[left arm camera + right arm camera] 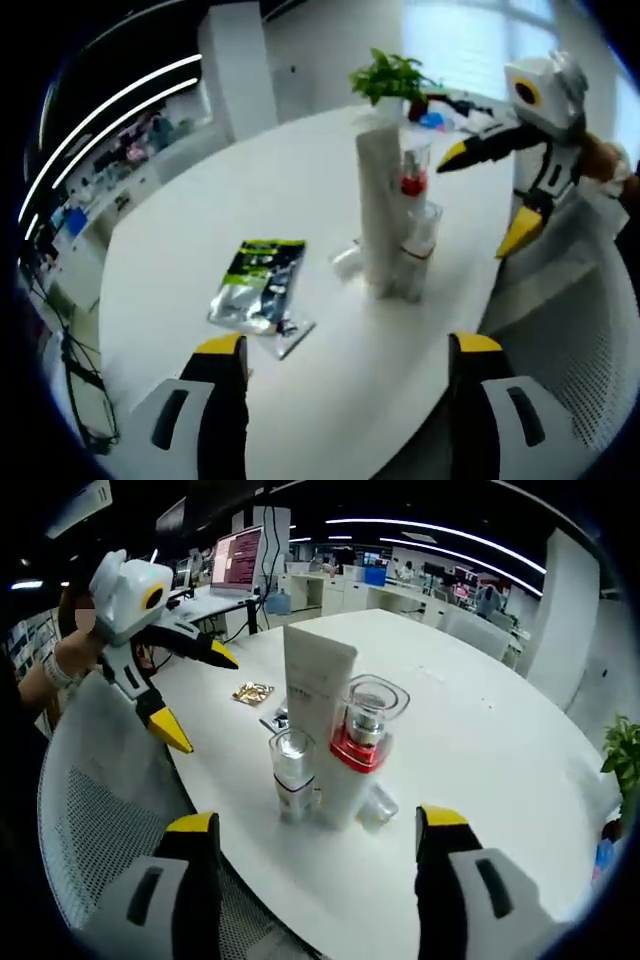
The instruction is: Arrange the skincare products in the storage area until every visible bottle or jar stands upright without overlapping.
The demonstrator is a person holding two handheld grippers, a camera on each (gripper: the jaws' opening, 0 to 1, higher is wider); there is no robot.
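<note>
Both hand-held grippers hang open and empty over a round white table. Three upright skincare products cluster ahead of the right gripper: a small clear-capped bottle, a red-collared pump bottle and, behind, a tall white tube. Beyond the left gripper, a foil sachet lies flat.
</note>
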